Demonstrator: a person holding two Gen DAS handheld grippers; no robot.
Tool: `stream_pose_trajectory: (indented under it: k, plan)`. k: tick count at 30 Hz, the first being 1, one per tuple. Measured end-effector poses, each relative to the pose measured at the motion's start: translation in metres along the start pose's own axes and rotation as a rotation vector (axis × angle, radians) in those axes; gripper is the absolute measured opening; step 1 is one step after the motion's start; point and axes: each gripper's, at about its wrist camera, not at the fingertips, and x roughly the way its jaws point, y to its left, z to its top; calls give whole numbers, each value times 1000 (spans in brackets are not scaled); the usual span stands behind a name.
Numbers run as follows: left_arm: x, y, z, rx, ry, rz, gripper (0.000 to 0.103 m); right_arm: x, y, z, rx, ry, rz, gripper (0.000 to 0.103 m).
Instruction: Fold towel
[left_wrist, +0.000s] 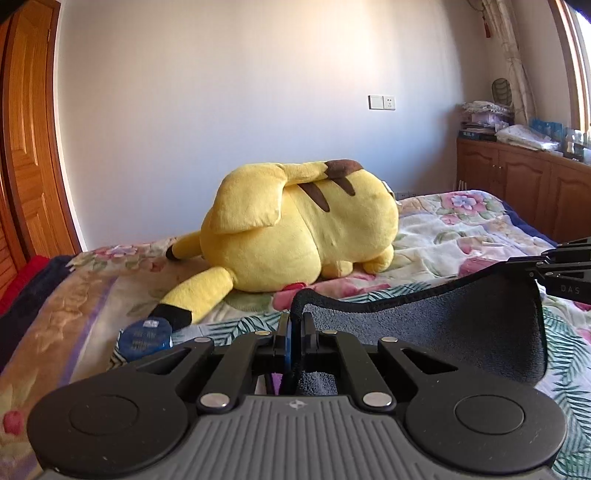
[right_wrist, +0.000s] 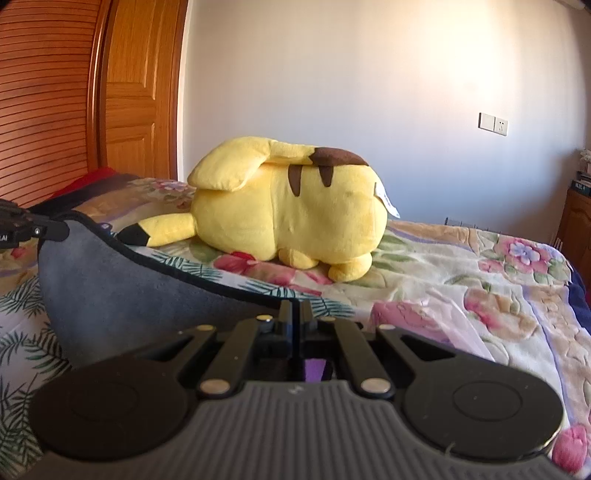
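**Grey towel held up by two corners over a flowered bed**

Flowered bedding (left_wrist: 461, 236) covers the bed that fills both views, with a plain pale wall (left_wrist: 221, 92) behind it.

Nearest the left wrist camera, the left hand-held gripper (left_wrist: 295, 325) has its jaws drawn narrow on a dark-edged corner of the towel (left_wrist: 424, 328); the hem rises between the fingers and curls over their tips. From there the grey cloth stretches to the right, hanging as a sagging sheet just above the bedding, up to the right hand-held gripper (left_wrist: 554, 269), which pinches the other top corner at the frame's edge.

The right wrist view shows the same thing mirrored. The right hand-held gripper (right_wrist: 295, 314) has its jaws nearly together, with the towel's dark hem running into them from the left. The towel (right_wrist: 110, 280) spans away to the left hand-held gripper (right_wrist: 48, 227), clamped on the far corner.

Just left of the left gripper, a round blue lid (left_wrist: 146, 334) lies on the bedding, near the black tip of a plush ear.

Beyond the towel, a yellow plush (left_wrist: 303, 225) lies face down on the middle of the bed, brown stripes on its back, well apart from the cloth.

Farther back, a wooden door (right_wrist: 129, 85) stands at the left, a white wall switch (left_wrist: 381, 102) sits on the wall, and a wooden cabinet (left_wrist: 517, 181) with stacked linens on top runs along the right side under the window.
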Motion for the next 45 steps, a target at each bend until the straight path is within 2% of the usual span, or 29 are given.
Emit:
stream_pose_trajectory:
  k: [21, 35, 37, 38, 39, 40, 41, 42, 43, 45]
  plan:
    - [85, 15, 3, -21, 13, 61, 5, 71, -11, -2, -44, -12, -75, 3]
    - [135, 10, -25, 3, 110, 79, 5, 115, -13, -27, -44, 90, -79, 3]
    - [138, 8, -29, 8, 126, 79, 8, 118, -13, -29, -37, 96, -77, 3]
    - [139, 7, -31, 10, 134, 80, 13, 118, -13, -30, -32, 100, -80, 4]
    - [140, 6, -32, 12, 143, 86, 25, 119, -13, -31, -28, 107, -78, 4]
    - [139, 4, -34, 11, 143, 86, 30, 119, -13, -32, -24, 113, -76, 9]
    - [137, 3, -35, 8, 139, 81, 40, 119, -13, -32, -21, 118, -77, 14]
    - [136, 2, -35, 7, 142, 81, 49, 118, -13, -32, -17, 119, -74, 22]
    - [134, 1, -35, 4, 146, 84, 52, 116, -13, -32, -12, 119, -67, 34]
    - [129, -1, -34, -8, 154, 82, 63, 111, -14, -32, 0, 117, -60, 49]
